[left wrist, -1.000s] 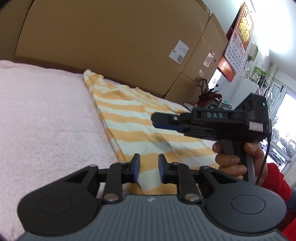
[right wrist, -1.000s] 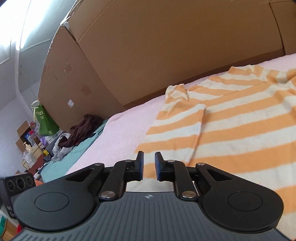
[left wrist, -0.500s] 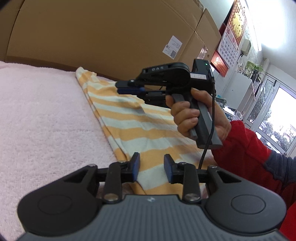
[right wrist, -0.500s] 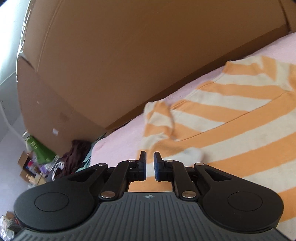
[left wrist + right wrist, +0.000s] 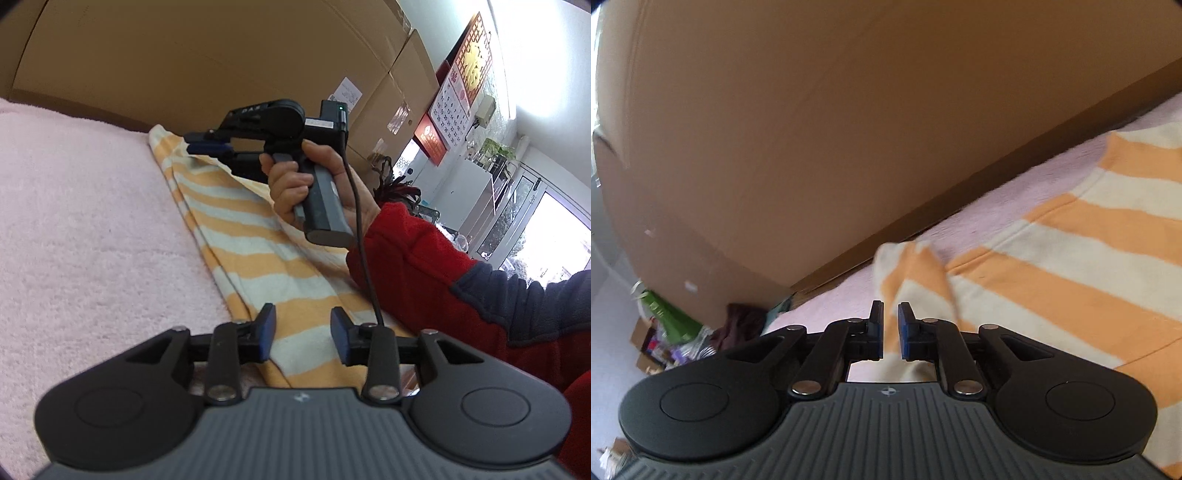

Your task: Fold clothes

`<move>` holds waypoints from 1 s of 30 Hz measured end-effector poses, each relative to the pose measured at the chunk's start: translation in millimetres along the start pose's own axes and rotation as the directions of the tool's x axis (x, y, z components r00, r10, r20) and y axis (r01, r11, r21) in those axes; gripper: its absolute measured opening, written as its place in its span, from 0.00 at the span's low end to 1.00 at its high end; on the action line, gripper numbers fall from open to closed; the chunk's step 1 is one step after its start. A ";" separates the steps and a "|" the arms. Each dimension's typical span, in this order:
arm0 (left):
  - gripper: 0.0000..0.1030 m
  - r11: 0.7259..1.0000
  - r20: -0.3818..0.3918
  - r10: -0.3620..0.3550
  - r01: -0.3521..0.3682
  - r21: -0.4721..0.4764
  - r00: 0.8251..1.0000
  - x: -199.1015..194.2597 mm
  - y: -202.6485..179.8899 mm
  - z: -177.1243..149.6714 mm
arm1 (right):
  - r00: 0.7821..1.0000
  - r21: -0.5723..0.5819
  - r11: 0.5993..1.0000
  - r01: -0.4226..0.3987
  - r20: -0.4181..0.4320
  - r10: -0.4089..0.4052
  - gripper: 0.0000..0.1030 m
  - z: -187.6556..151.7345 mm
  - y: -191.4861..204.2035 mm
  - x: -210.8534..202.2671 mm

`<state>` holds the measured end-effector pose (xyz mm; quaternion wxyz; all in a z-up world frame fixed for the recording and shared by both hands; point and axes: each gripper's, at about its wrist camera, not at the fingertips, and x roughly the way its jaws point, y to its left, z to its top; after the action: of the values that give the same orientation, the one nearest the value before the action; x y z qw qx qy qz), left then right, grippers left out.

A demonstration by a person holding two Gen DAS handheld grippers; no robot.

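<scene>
Left tongs (image 5: 303,334): my jaws are opening, a clear gap between the blue pads, nothing pinched; the near hem of the shirt lies below and between them, and I cannot tell whether the pads touch the cloth.
Right tongs (image 5: 891,328): I see a narrow slit between the pads; shirt cloth shows through the slit and just beyond the tips, but I cannot tell if any of it is gripped. In the left view these tongs (image 5: 207,144) sit at the far end of the shirt, by its far left corner.
Right hand (image 5: 314,184): wrapped around the grey handle, a black cable hanging from it, with a red sleeve (image 5: 413,258) behind that turns dark blue further up the arm.
Shirt (image 5: 266,251): orange and cream stripes, lying flat, running from my left tongs away to the far right tongs; its left edge is a straight fold line. In the right view one small sleeve (image 5: 912,273) is bunched up just past the tips.
Pink blanket (image 5: 92,229): fluffy, under the shirt, bare on the left.
Cardboard boxes (image 5: 184,55): tall wall along the far edge of the blanket.
Calendar (image 5: 458,92): red, on the wall at far right.
</scene>
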<state>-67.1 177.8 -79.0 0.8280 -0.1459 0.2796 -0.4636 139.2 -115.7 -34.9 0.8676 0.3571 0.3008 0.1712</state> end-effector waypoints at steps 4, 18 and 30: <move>0.43 1.000 -0.005 -0.023 0.023 -0.005 1.000 0.9 0.9 1.2 | 0.996 -0.050 0.995 0.080 -0.043 -0.083 0.02 -1.3 4.5 16.8; 0.47 0.999 -0.005 -0.018 0.018 0.047 1.000 1.7 -5.0 -0.1 | 0.996 -0.056 0.998 0.003 -0.087 -0.008 0.01 -23.0 -1.3 -12.3; 0.49 0.979 0.037 0.065 -0.071 0.189 0.997 5.3 -26.6 -10.1 | 0.985 -0.139 0.988 -0.071 -0.165 0.048 0.21 -58.6 23.2 -52.6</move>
<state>-89.2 159.4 -75.5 0.8576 -0.0635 0.2263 -0.4575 59.5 -96.4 -30.1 0.8585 0.2871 0.3459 0.2469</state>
